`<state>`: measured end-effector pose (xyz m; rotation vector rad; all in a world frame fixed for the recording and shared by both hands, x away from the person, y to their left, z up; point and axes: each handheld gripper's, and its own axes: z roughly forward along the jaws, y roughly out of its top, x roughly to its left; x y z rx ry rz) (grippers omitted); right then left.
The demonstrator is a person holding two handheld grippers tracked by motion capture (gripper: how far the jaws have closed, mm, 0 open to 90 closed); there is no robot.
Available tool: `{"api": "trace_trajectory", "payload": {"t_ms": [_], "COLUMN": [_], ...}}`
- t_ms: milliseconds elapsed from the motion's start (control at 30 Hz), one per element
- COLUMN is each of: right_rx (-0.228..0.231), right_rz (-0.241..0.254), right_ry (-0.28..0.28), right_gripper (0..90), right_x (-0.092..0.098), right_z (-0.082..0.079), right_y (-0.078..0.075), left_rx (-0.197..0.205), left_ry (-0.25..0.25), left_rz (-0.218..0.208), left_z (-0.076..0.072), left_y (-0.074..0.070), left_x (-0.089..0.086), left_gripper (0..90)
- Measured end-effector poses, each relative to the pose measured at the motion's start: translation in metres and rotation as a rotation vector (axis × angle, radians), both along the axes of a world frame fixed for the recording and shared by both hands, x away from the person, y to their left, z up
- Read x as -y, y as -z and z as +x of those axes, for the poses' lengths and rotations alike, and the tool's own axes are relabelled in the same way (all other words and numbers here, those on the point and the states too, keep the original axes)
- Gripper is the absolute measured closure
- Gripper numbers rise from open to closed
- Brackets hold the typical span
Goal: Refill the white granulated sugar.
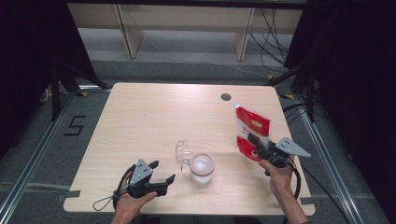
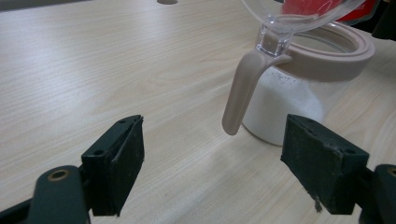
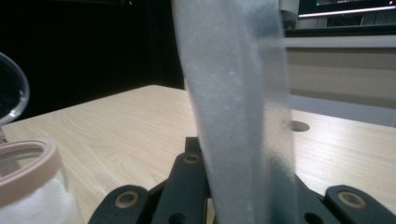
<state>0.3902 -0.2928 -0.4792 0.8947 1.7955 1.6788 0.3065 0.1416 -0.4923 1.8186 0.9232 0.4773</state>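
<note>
A glass jar (image 1: 201, 170) with a beige rim and white powder inside stands near the table's front middle, its clear lid (image 1: 181, 151) flipped open to the left. In the left gripper view the jar (image 2: 289, 93) is just ahead. My left gripper (image 1: 161, 173) lies low on the table to the jar's left, open, with nothing between its pads (image 2: 122, 158). A red and white pouch (image 1: 251, 131) stands upright right of the jar, with my right gripper (image 1: 254, 141) shut on its lower part. In the right gripper view the pouch's translucent side (image 3: 238, 102) rises between the jaws.
The light wood table (image 1: 149, 112) has a round cable hole (image 1: 226, 97) at the far right. Black curtains and metal floor rails flank the table. A cable loops from the left gripper near the front edge.
</note>
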Motion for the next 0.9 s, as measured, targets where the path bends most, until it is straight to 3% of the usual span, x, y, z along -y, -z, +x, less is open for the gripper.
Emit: {"api": "trace_trajectory", "payload": {"t_ms": [33, 67, 100, 133, 200, 233, 300, 333, 500, 533, 600, 700, 800, 833, 867, 900], "right_rx": [-0.013, 0.007, -0.024, 0.013, -0.036, -0.003, -0.038, -0.029, -0.042, -0.034, -0.038, -0.044, -0.019, 0.016, -0.038, -0.045], "right_rz": [0.01, -0.002, -0.007, -0.018, -0.007, -0.018, -0.014, -0.034, -0.057, -0.041, -0.064, -0.086, -0.104, -0.122, -0.101, -0.099], "right_ry": [0.006, 0.005, -0.005, 0.008, 0.019, 0.019, 0.025, 0.013, 0.006, 0.046, 0.019, 0.027, 0.029, 0.034, 0.026, 0.041], "right_gripper": [88.3, 88.3, 88.3, 88.3, 88.3, 88.2, 88.3, 88.3, 88.2, 88.2, 88.2, 87.9, 87.2, 87.0, 86.4, 86.1], "right_x": [-0.002, -0.002, -0.003, -0.003, -0.006, -0.006, -0.008, -0.008, -0.011, -0.014, -0.012, -0.01, -0.01, -0.009, -0.011, -0.011], "right_z": [0.002, 0.006, 0.007, 0.011, 0.012, 0.019, 0.02, 0.022, 0.024, 0.024, 0.025, 0.024, 0.023, 0.025, 0.02, 0.019], "right_y": [0.002, 0.004, 0.005, 0.007, 0.008, 0.011, 0.014, 0.015, 0.02, 0.021, 0.022, 0.021, 0.022, 0.022, 0.021, 0.021], "left_rx": [0.0, 0.004, -0.003, -0.004, -0.002, -0.001, 0.0, 0.0, -0.001, 0.0, -0.004, -0.006, 0.002, 0.009, 0.005, 0.01], "left_ry": [0.0, 0.006, 0.0, -0.004, 0.002, 0.003, 0.002, 0.001, 0.003, 0.006, 0.002, 0.001, 0.005, 0.01, 0.008, 0.013], "left_rz": [0.001, -0.003, -0.012, -0.005, 0.0, 0.002, 0.002, -0.001, -0.001, -0.003, -0.008, -0.006, -0.011, -0.003, -0.007, -0.004], "left_z": [0.0, 0.0, 0.0, -0.001, -0.001, -0.001, 0.0, 0.0, -0.001, -0.001, -0.001, -0.002, -0.001, 0.0, -0.001, 0.0], "left_y": [0.0, 0.0, 0.0, 0.0, 0.0, 0.0, 0.0, 0.0, 0.0, 0.0, 0.0, 0.0, 0.001, 0.0, 0.0, 0.0], "left_x": [0.0, 0.0, 0.001, 0.001, 0.001, 0.001, 0.001, 0.001, 0.0, 0.001, 0.002, 0.002, 0.001, 0.0, 0.0, 0.0], "left_gripper": [20.7, 20.7, 20.7, 20.7, 20.6, 20.6, 20.6, 20.6, 20.5, 20.5, 20.5, 20.5, 20.5, 20.5, 20.5, 20.5]}}
